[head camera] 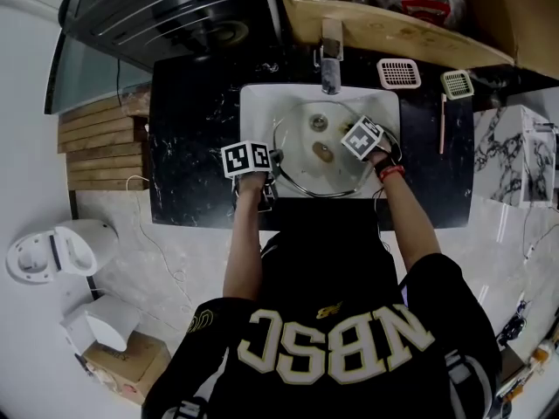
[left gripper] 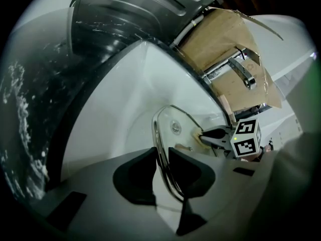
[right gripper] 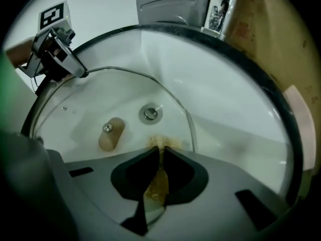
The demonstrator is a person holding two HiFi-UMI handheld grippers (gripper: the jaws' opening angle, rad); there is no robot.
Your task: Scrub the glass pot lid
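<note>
- White sink (head camera: 253,103) is filled by the glass pot lid (head camera: 301,133), its rim clamped in the left gripper (left gripper: 160,159).
- Just right of the knob (right gripper: 111,133), a sponge (right gripper: 159,142) is pressed to the glass, pinched in the right gripper (right gripper: 160,154).

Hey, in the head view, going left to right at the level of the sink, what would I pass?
Wooden slats, left claw clamping the glass lid, the lid's tan knob, right claw with its sponge, pink-handled tool, marble-patterned box.

Sponge (right gripper: 156,187) mostly hidden between right tongs (right gripper: 160,150); cardboard box (head camera: 402,29) cut off by top edge.
</note>
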